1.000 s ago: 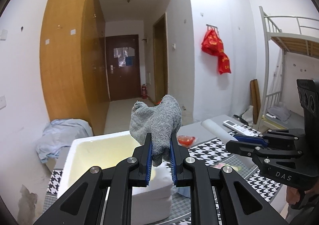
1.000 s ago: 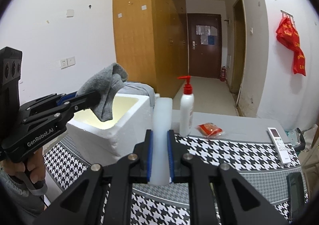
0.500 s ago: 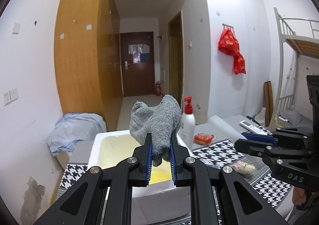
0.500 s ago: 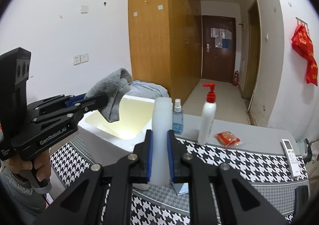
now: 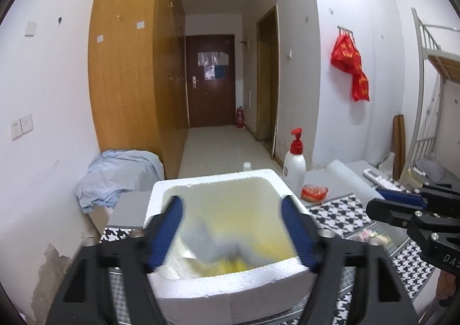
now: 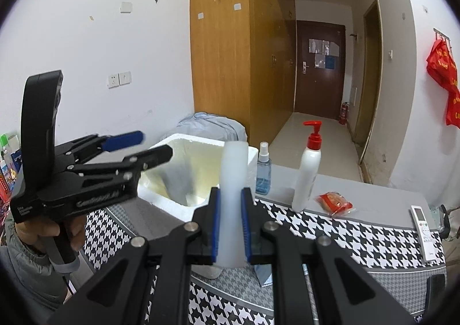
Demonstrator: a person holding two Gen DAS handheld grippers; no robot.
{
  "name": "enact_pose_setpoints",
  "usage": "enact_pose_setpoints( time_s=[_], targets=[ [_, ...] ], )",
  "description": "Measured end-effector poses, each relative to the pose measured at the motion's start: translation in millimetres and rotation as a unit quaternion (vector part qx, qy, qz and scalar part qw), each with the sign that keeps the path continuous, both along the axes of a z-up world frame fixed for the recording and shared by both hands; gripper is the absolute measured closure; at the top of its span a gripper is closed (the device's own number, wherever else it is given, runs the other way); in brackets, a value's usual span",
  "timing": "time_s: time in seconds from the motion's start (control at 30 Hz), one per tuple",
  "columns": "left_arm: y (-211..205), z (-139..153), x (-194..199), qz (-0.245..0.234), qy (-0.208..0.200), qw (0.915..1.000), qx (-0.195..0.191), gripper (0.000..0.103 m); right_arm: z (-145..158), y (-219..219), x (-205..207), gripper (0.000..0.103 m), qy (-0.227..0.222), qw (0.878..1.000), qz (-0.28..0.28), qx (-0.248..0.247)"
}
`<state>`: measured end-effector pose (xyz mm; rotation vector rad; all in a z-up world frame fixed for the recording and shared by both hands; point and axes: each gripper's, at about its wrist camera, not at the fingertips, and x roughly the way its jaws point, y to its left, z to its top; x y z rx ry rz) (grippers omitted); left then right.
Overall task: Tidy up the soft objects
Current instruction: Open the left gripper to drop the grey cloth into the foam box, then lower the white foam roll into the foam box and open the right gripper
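Note:
My left gripper (image 5: 231, 204) hovers over the white foam box (image 5: 215, 177), its jaws opening wide. The grey knitted cloth (image 5: 212, 241) is a blur below the blue pads, falling free inside the box. From the right wrist view, the left gripper (image 6: 155, 143) stands above the box rim (image 6: 201, 138), and the grey cloth (image 6: 178, 178) streaks down inside. My right gripper (image 6: 231, 195) is shut on an upright white foam piece (image 6: 234, 164), just right of the box. In the left wrist view the right gripper (image 5: 376, 200) enters from the right edge.
On the houndstooth tablecloth (image 6: 359, 238) stand a pump bottle (image 6: 309, 172) and a small spray bottle (image 6: 263, 169). A red packet (image 6: 335, 202) and a remote (image 6: 422, 227) lie further right. A pale blue cloth pile (image 5: 115, 175) sits behind the box.
The left gripper's jaws have spread apart and let go of the grey cloth, which drops into the foam box. Both grippers have drifted sideways over the table.

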<state>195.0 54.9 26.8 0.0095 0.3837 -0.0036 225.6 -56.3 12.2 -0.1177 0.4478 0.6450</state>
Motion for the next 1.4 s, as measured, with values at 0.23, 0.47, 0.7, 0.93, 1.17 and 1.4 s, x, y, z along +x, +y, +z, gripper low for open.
enact_pose_setpoints(
  time_s=[0.23,0.47,0.7,0.93,1.17,1.4],
  targets=[
    [16,2,-10,0.030,-0.025,0.9992,-0.013,0.003,1,8,5,0.086,0.004,1.000,0.003,-0.004],
    [23,3,-13,0.045,-0.023,0.9987,0.000,0.001,4,18,5,0.086,0.001,1.000,0.017,-0.007],
    [32,5,-21,0.053,-0.029,0.9982,-0.005,0.001,8,30,6,0.086,0.002,0.999,0.037,-0.008],
    [42,1,-25,0.061,-0.023,0.9979,0.002,0.001,11,44,9,0.086,0.003,0.999,0.043,-0.012],
    [52,-1,-32,0.065,-0.022,0.9976,0.001,0.001,9,58,17,0.086,0.010,0.998,0.052,-0.016],
    [59,-4,-39,0.073,-0.019,0.9971,0.004,0.001,5,69,21,0.086,0.016,0.998,0.061,-0.019]
  ],
)
